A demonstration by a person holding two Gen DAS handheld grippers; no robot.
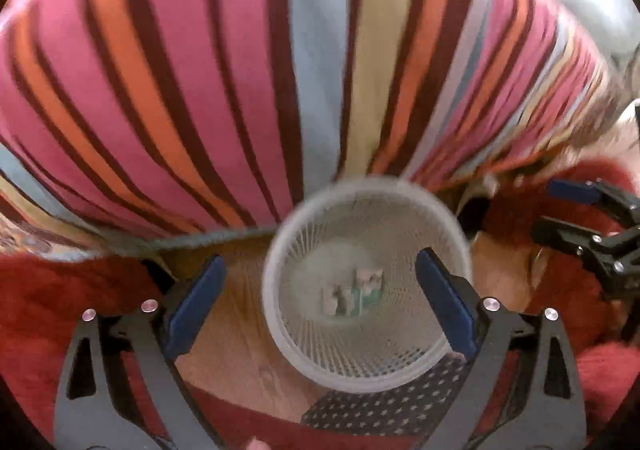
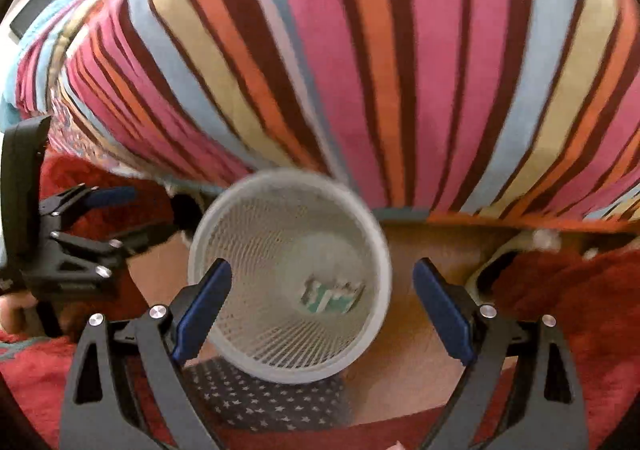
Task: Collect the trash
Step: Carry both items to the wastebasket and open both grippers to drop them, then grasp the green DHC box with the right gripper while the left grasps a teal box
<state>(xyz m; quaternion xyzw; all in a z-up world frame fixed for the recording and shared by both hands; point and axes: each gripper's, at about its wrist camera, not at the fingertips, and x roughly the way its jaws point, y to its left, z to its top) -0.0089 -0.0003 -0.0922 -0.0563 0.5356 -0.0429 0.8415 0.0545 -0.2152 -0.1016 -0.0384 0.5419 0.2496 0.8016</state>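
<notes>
Left wrist view shows the white mesh wastebasket (image 1: 366, 284) standing upright on wooden floor (image 1: 236, 346), mouth up to receive drops, close against the striped bedspread (image 1: 240, 70). One piece of trash (image 1: 354, 292), apparently a crumpled green-and-white wrapper though blur prevents certainty, lies on its bottom. Left gripper (image 1: 320, 304) hovers above the rim, jaws spread, holding nothing. Right gripper (image 2: 322, 314) hangs likewise over the basket, jaws apart and empty, which suggests a release completed. A star-patterned cloth (image 2: 264, 398) lies by the base, with red carpet (image 2: 580, 290) beyond.
</notes>
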